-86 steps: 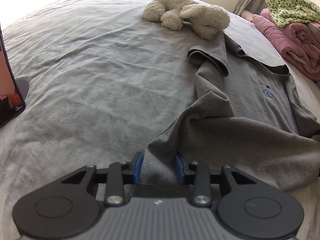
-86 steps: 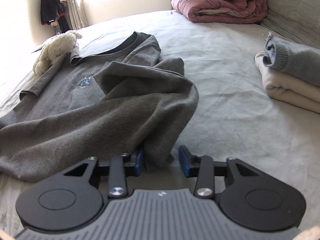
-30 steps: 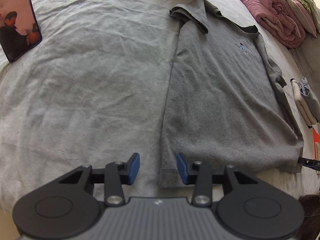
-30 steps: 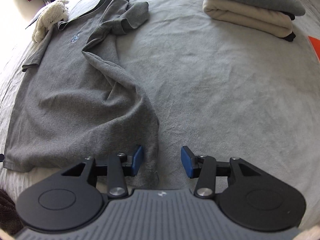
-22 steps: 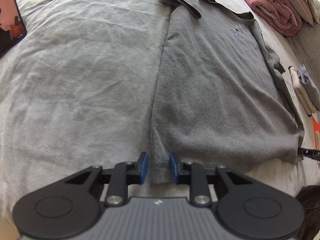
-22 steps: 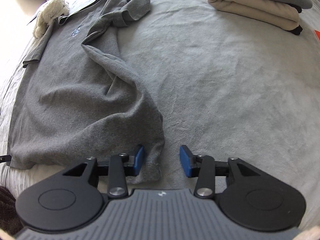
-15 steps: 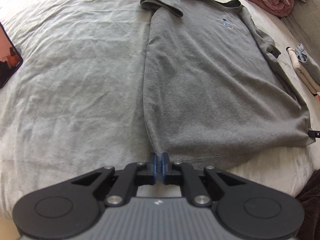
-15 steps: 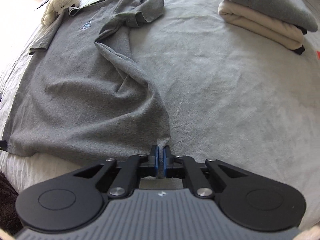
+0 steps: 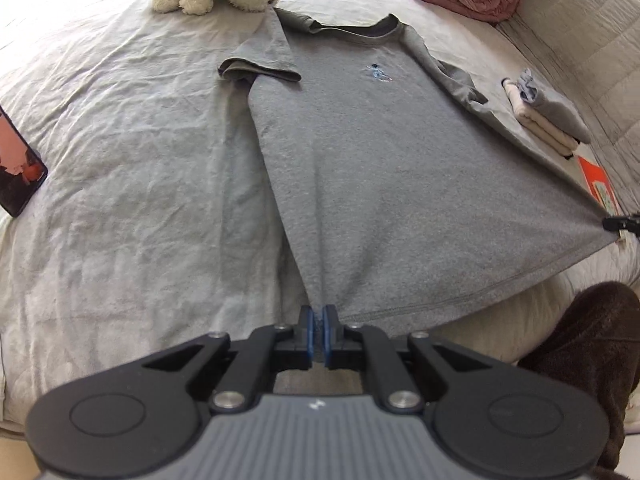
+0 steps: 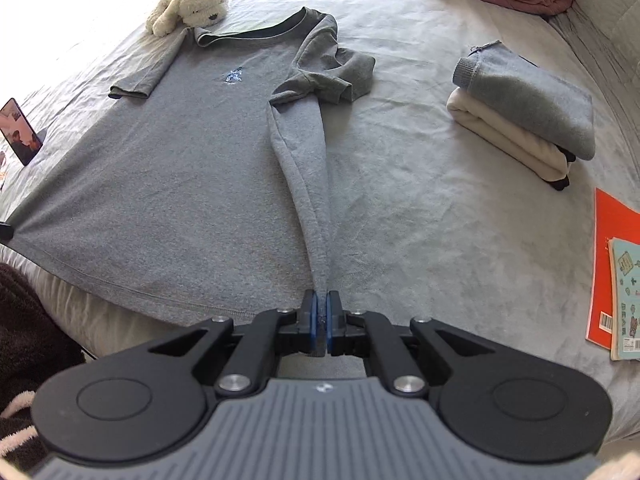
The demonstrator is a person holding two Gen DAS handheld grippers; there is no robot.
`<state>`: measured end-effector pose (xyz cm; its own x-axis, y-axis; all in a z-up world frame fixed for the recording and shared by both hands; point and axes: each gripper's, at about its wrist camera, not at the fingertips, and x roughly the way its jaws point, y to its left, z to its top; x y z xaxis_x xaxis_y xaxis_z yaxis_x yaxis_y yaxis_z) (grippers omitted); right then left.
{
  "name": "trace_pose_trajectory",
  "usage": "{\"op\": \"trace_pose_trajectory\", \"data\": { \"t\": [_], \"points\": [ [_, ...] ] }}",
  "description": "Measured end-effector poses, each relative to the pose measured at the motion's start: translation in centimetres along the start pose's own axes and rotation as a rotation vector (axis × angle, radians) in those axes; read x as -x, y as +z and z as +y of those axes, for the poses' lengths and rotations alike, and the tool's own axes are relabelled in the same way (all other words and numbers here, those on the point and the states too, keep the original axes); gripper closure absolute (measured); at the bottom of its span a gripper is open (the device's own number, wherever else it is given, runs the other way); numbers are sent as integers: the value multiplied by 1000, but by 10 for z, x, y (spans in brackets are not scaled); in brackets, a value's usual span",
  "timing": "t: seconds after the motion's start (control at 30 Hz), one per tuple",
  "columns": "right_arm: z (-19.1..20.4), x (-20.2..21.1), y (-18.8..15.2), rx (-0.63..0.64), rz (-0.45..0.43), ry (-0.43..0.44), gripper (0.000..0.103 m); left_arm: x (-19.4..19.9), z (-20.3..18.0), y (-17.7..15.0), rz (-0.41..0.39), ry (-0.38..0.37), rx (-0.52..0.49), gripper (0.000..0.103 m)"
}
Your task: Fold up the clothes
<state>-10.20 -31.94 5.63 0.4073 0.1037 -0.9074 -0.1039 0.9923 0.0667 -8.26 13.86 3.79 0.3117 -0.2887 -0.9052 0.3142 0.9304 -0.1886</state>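
Plainly, the thin pinch is the risk: if the hem slips from either closed pair of blue pads, 1 corner of the grey short-sleeved cotton T-shirt (image 9: 392, 168) would drop and crease. It is held by the left gripper (image 9: 319, 330) and right gripper (image 10: 321, 322) at its 2 bottom corners, spread front-up on the grey bedspread (image 9: 120, 152), with its right side ridged and that sleeve bunched.

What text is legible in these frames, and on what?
"BEAR": on the light-blue booklet, near its lower edge, faint.
Barcode on the orange book: digits too small to read.
Blue chest emblem on the grey T-shirt: no letters legible.
Phone screen: a picture, no readable text.
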Motion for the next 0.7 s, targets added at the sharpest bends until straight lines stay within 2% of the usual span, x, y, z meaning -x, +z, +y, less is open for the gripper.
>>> {"op": "trace_pose_trajectory", "data": {
  "t": [0.13,0.27,0.3,0.33,0.37,0.4,0.43,0.47,0.53,0.57,0.7],
  "points": [
    [-3,-11,-5,2,44,-22,99,-18,-13,-3,56,56,-90,98],
    [-5,-45,-10,6,122,-68,94,-39,-13,3,124,80,-116,96],
    [-6,-49,-10,14,125,-81,87,-40,-11,6,116,79,-114,93],
    [-7,-53,-10,23,127,-94,85,-39,-8,9,101,70,-108,90],
    [-9,-55,-8,18,122,-92,81,-39,-5,12,85,60,-102,79],
    [-12,-56,-6,13,116,-90,72,-39,-2,17,67,51,-91,66],
    [-14,-55,-3,3,102,-82,68,-44,2,22,53,55,-81,62],
    [-16,-53,0,-7,86,-75,64,-49,5,28,39,59,-71,59],
    [-15,-52,9,-21,52,-67,64,-58,12,39,10,67,-50,55],
    [-13,-52,14,-29,31,-63,64,-63,15,45,-4,72,-40,50],
    [1,-61,37,-48,-42,-32,62,-83,29,67,-61,88,2,45]
  ]
}}
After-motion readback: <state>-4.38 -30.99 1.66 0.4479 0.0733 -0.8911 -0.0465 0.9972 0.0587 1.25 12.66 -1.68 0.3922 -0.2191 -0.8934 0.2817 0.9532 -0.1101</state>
